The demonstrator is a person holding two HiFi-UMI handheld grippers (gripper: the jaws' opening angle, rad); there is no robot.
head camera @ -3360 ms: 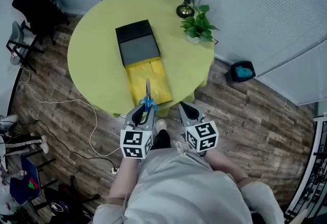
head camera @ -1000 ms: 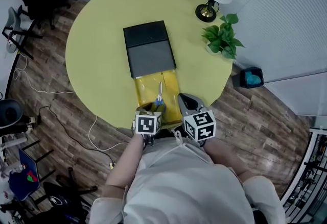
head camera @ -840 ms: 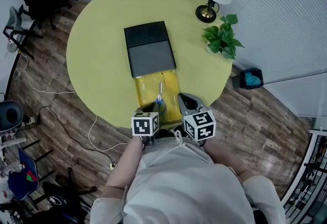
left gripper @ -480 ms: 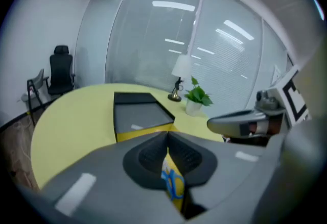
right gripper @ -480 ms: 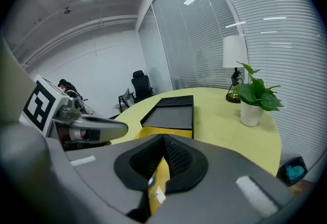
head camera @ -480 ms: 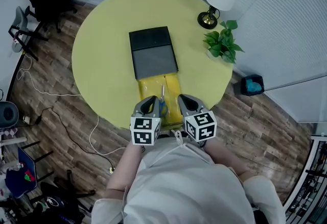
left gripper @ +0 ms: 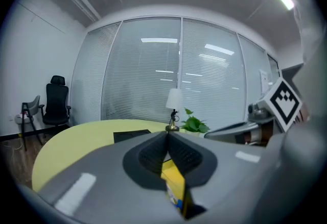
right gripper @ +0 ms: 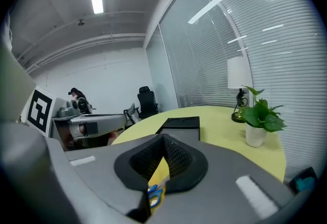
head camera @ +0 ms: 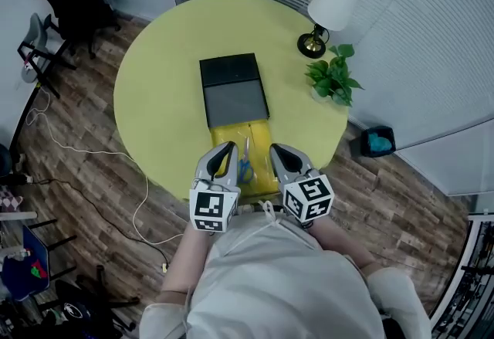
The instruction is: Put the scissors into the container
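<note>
I am holding both grippers low at the near end of the container (head camera: 234,90). The scissors (head camera: 245,164) are lying in the container's open yellow section (head camera: 258,137), right between my two tools. Their long axis is running straight away from me toward the container's dark covered half, with the blades pointing at that half and the blue handles sitting at the near end. My left gripper (head camera: 225,150) is hovering at the container's left edge with its jaws pressed together on nothing. My right gripper (head camera: 276,152) is hovering at the container's right edge, its jaws likewise meeting with nothing between them, only yellow and a bit of blue showing beneath. Both are sitting just beside the scissors, the left perhaps a shade nearer. I am judging the placing as done, so any coming move is turning on clearing those handles. The lamp (head camera: 330,9) and plant (head camera: 332,79) are standing beyond the container's far right corner on the table (head camera: 154,98), well apart and blocking nothing.
</note>
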